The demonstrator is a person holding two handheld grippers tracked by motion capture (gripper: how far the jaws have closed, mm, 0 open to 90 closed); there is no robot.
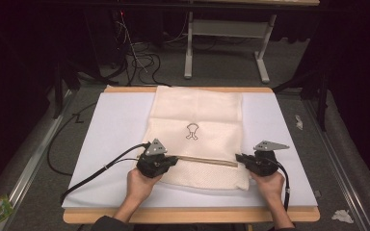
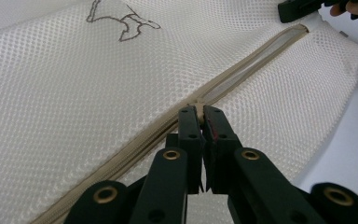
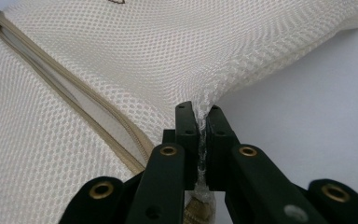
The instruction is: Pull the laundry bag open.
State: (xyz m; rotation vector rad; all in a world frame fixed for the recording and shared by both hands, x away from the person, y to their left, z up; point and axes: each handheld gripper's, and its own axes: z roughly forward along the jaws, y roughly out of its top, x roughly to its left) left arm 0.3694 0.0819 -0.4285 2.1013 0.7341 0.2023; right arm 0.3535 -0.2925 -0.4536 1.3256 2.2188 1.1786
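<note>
A cream mesh laundry bag (image 1: 195,130) lies flat on the white sheet (image 1: 111,125) that covers the worktop (image 1: 188,215), with a small dark outline figure (image 1: 191,131) printed near its middle. A tan zipper (image 1: 207,160) runs across the bag between the two grippers.

The left gripper (image 2: 199,114) has its fingers (image 2: 188,135) pressed together on the zipper slider (image 2: 198,108), which sits right at their tips. Beyond the fingertips the zipper stands open as a long narrow slit towards the far edge of the bag; behind the fingertips, back towards the hand, the zipper (image 2: 135,144) runs shut. In the high view this gripper (image 1: 169,160) lies at the left end of the zipper, held in the person's left hand (image 1: 142,185).

The right gripper (image 3: 200,116) has its fingers (image 3: 186,133) clamped on a pinch of mesh at the bag's edge (image 3: 204,105); the netting puckers and rises just where it enters them. The open zipper (image 3: 74,100) passes to the left of these fingers, and bare white sheet (image 3: 307,102) lies to their right. In the high view this gripper (image 1: 241,158) sits at the right end of the zipper, in the right hand (image 1: 270,185).
</note>
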